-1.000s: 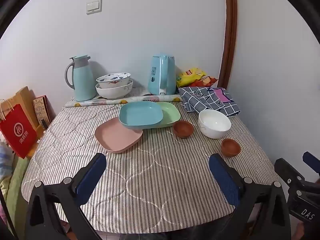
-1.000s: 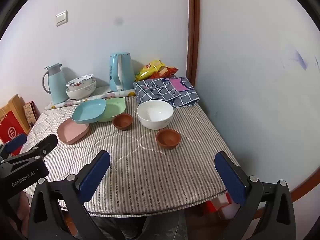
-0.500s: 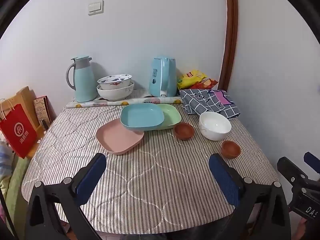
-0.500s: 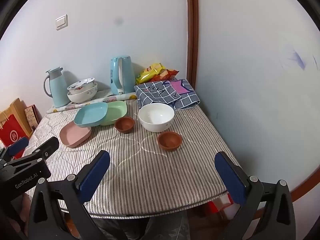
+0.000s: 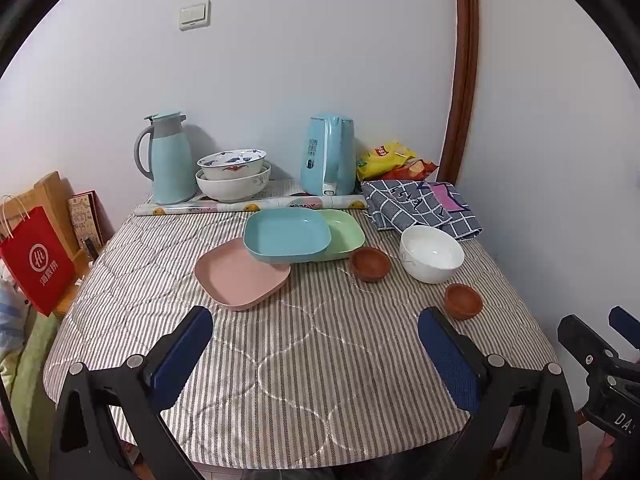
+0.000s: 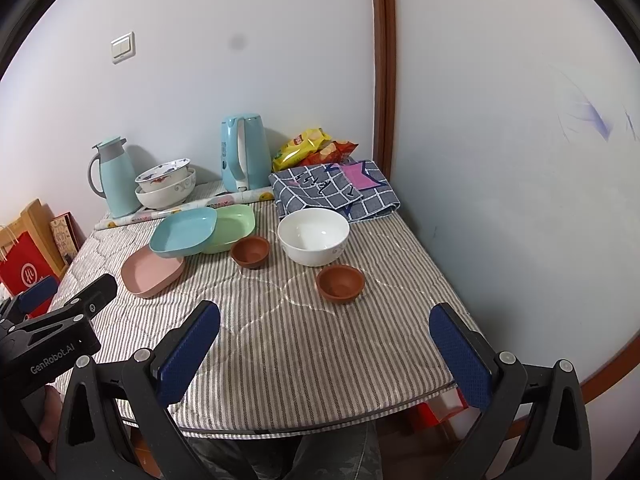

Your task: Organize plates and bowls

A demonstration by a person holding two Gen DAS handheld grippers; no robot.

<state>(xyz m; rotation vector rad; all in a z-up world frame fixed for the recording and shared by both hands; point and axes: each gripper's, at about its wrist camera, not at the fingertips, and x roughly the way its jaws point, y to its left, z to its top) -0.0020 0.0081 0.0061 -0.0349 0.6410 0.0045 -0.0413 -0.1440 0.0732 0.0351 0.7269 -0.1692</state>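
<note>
- While both tongs, left [image 5: 316,344] and right [image 6: 326,340], hang released over the surface's [image 5: 320,380] near edge, nothing is gripped.
- Blue plate [image 5: 286,234] overlaps green plate [image 5: 344,230] and pink plate [image 5: 240,274] mid-surface.
- White bowl [image 6: 313,236] sits between two brown bowls [image 6: 250,252] toward the right edge.

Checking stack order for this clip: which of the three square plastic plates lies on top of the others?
The blue square plastic plate: its edges overlap both the pink plate and the green plate, which lie beneath it.
</note>
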